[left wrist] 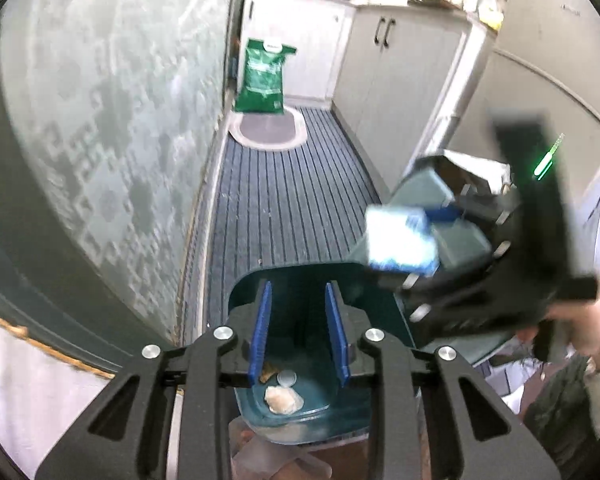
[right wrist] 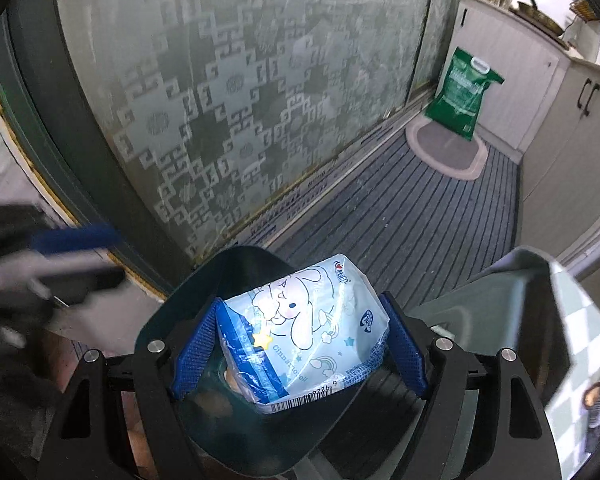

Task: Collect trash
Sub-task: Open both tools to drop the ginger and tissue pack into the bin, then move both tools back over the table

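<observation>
right tool [right wrist: 300, 344]: blue pads spread wide and pressed on both ends of a light-blue tissue pack [right wrist: 300, 332], held over the open mouth of the bin.
left tool [left wrist: 298, 338]: jaws narrow, blue pads not touching, nothing between them; it looks down into the bin.
pack print: cartoon white dog, clouds, stars, a rainbow; "Cinnamoroll" readable on the face; barcode on the near bottom edge, digits too blurred to trust; small red-blue logo at the top corner, unreadable.
pack axis: long axis runs pad to pad, across the right wrist view; printed face turned up toward the camera, barcode edge nearest the tool.
bin [left wrist: 320, 408]: dark teal, rounded rim, mouth open; its grey-green swing lid [right wrist: 512, 308] stands tipped up on the right side.
bin contents: a crumpled pale wad [left wrist: 283, 400] and a small round white cap [left wrist: 287, 379] on the bottom.
other view: the right tool and pack show blurred at the bin's right rim, a hand [left wrist: 580, 320] behind them.
edges: patterned frosted glass door [right wrist: 240, 100] close on the left of the bin; white cabinets [left wrist: 392, 80] on the right.
floor: striped grey-blue mat [left wrist: 284, 196] open beyond the bin, up to an oval rug [left wrist: 268, 130] with a green bag [left wrist: 262, 76] standing against the far cabinet; its lettering unreadable.
</observation>
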Available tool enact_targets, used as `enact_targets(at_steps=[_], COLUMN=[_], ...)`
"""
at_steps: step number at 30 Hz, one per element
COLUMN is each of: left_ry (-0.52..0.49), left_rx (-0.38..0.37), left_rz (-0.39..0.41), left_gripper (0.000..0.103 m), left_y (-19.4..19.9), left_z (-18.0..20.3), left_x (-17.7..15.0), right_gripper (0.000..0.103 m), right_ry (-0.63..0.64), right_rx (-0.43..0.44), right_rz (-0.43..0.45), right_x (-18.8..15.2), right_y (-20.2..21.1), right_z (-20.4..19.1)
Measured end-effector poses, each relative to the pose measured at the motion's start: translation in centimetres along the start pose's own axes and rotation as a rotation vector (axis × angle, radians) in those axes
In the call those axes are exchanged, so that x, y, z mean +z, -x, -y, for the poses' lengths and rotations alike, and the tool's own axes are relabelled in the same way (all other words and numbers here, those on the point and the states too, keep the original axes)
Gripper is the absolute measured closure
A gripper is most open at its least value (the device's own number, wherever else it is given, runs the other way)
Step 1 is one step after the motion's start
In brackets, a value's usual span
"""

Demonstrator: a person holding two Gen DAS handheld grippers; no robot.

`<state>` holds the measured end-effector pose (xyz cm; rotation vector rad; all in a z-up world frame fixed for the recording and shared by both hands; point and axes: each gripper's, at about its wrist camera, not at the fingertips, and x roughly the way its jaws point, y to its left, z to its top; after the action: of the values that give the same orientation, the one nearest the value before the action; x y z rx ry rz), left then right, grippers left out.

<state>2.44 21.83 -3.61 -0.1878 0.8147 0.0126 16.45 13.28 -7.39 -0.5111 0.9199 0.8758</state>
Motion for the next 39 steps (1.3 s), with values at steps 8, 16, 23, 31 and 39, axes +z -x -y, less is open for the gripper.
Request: enact_targets(at_steps=[8, 16, 23, 31, 39], left_ry=[0.017, 0.028, 0.041, 0.035, 0.031], left_rx=[0.007, -0.01, -0.018, -0.027, -0.039], left_rz=[0.078, 0.144, 0.187, 0.227, 0.281], left_gripper=[0.076, 0.076, 0.076, 0.075, 0.068], left_y=[3.0, 5.1, 6.4, 7.6, 8.9], left_z=[0.3, 0.4, 0.7, 1.9, 3.4], left_x=[1.0, 2.1, 2.6, 3.2, 4.3], right_gripper=[0.024, 0.023, 0.016, 0.012, 0.012], right_ry=[0.042, 0.078, 0.103, 0.094, 0.096], right_rx=[0.004, -0.029, -0.062, -0.035, 0.024], right_rz=[-0.14, -0.247, -0.314, -0.288, -0.193], right_x=[-1.4, -2.7, -4.0, -4.4, -3.2], right_y=[-4.3, -7.3, -8.7, -7.8, -4.1], right_z=[-2.4, -3.9, -4.1, -4.1, -4.7])
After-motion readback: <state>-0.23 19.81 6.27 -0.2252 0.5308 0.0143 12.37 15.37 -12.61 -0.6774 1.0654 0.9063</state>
